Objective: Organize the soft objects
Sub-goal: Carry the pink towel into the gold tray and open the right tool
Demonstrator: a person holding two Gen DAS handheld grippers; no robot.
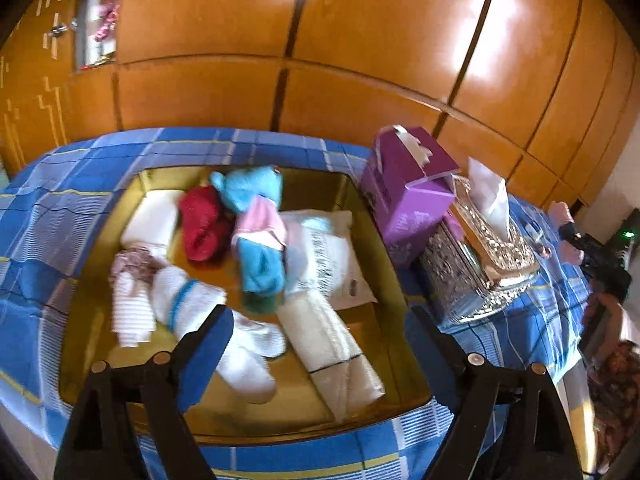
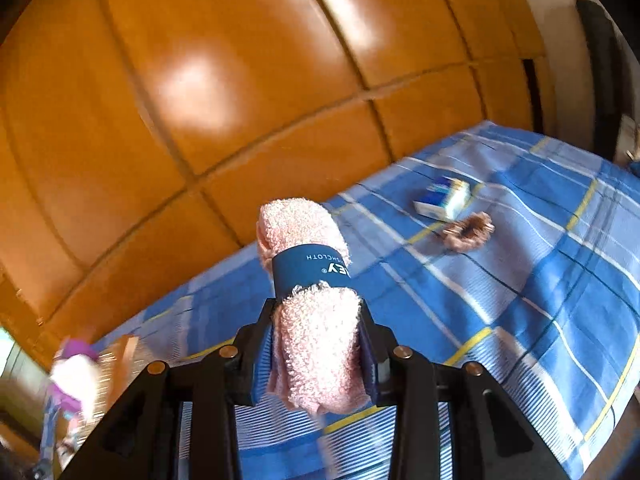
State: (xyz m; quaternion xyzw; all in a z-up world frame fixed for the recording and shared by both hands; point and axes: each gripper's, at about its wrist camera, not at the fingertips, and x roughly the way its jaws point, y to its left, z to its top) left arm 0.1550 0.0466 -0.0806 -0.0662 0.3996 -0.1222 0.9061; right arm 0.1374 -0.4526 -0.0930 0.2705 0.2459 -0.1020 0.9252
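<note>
Pink washcloth (image 2: 316, 320) in right tool (image 2: 318, 334)

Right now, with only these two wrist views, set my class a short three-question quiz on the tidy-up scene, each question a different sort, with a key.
1. True or false: the right gripper is empty.
2. Multiple choice: in the left wrist view, the blue teddy lies (A) on the bedspread beside the tray, (B) in the gold tray, (C) on the purple box.
3. Short answer: what brown item lies on the plaid bedspread near the small blue-and-white box?

Key
1. False: it is shut on the rolled pink washcloth with a navy band.
2. B.
3. A brown scrunchie.
</note>
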